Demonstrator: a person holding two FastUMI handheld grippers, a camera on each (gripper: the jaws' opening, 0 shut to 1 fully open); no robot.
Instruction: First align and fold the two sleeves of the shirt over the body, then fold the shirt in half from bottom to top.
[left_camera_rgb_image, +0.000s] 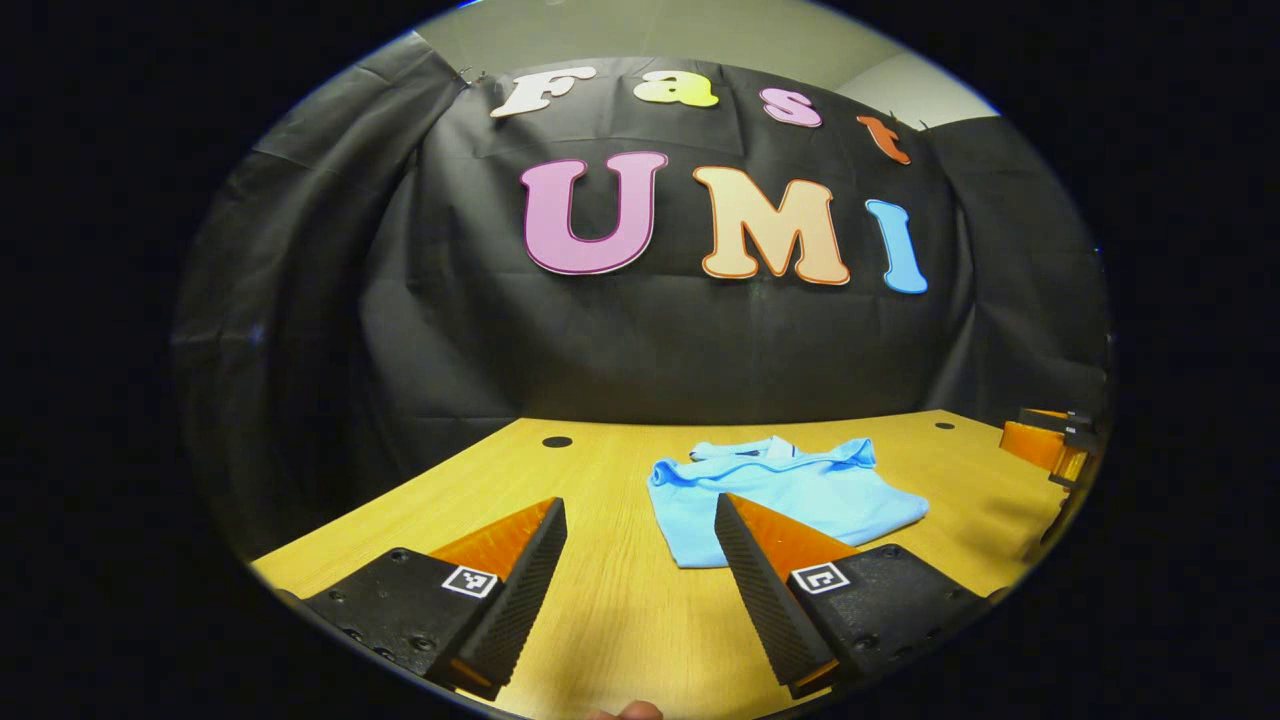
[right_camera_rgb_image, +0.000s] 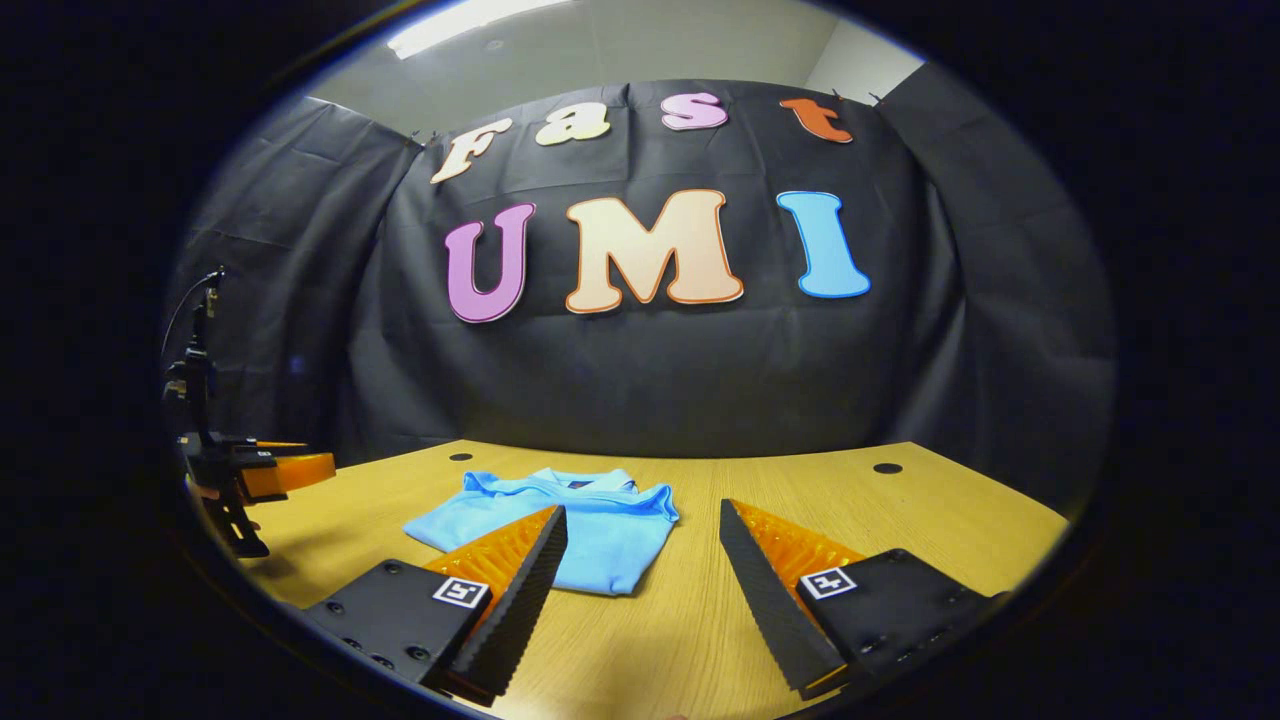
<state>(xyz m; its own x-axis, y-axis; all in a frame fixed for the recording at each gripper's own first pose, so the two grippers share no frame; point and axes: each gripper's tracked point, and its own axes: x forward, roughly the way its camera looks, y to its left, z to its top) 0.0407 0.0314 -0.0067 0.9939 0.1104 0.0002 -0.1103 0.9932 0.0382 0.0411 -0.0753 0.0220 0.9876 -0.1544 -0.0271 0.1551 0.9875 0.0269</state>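
Note:
A light blue shirt (left_camera_rgb_image: 790, 490) lies folded into a compact bundle on the wooden table (left_camera_rgb_image: 610, 610), collar toward the back wall. My left gripper (left_camera_rgb_image: 640, 505) hovers open above the table, with the shirt just ahead and to the right of its fingers. In the right gripper view the same shirt (right_camera_rgb_image: 590, 530) sits ahead and left of my right gripper (right_camera_rgb_image: 643, 510), which is open with nothing between its fingers. The right gripper (left_camera_rgb_image: 1050, 440) appears at the far right edge of the left gripper view, and the left gripper (right_camera_rgb_image: 250, 470) at the left edge of the right gripper view.
Black cloth closes off the back and sides of the booth. Small dark holes (left_camera_rgb_image: 557, 441) (right_camera_rgb_image: 887, 467) mark the table (right_camera_rgb_image: 700, 620) near its back edge. A fingertip (left_camera_rgb_image: 625, 711) shows at the bottom of the left gripper view.

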